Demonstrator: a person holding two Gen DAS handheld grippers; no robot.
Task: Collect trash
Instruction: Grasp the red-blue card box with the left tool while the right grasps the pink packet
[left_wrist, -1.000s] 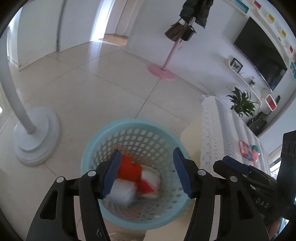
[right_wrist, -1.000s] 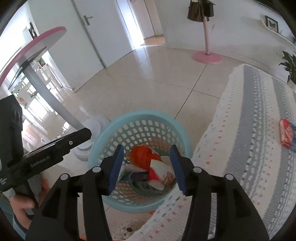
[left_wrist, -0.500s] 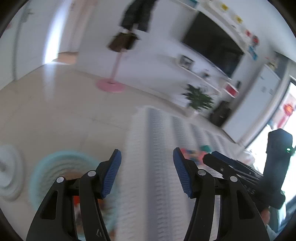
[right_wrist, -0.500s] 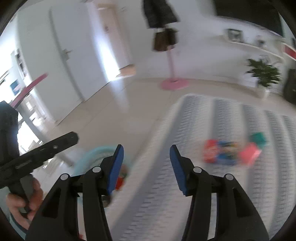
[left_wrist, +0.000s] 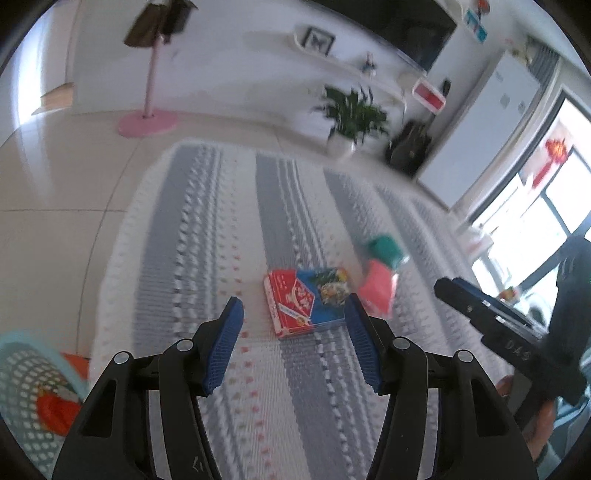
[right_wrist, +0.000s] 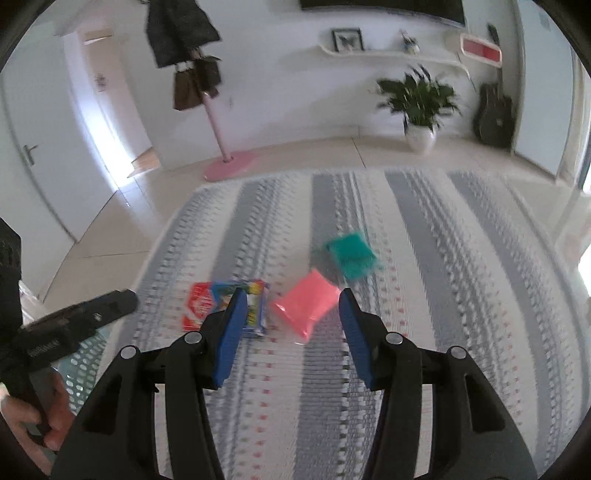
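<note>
Partly hidden, the light blue basket (left_wrist: 22, 373) shows only at the lower left edge of the left wrist view, cut by the picture border and by the black arm of the left claw (left_wrist: 291, 343). It is plastic, with many round holes in its wall, and something orange-red lies inside; I cannot tell what it is. In the right wrist view only a small piece of the basket is seen, behind the other tool and the hand (right_wrist: 44, 417) that holds it.

Both pictures are blurred, so the print on the packets cannot be read.

Three pieces of trash lie on the surface (left_wrist: 229, 229), which is covered with a knitted cloth in grey and white stripes with small red marks. One is a flat rectangular box (left_wrist: 306, 299), red and blue with a picture on it. One is a pink packet (right_wrist: 306, 306), soft and roughly square. One is a green packet (right_wrist: 351, 254), also soft, a little farther away. The pink packet lies just beside the box, and the green one is near the pink one.

The left claw is spread and nothing is between its blue ribbed pads (left_wrist: 223, 350); the box lies beyond them. The right claw (right_wrist: 291, 332) is also spread and empty, above the cloth, with the pink packet showing between its tips and the box partly covered by its left pad.
</note>
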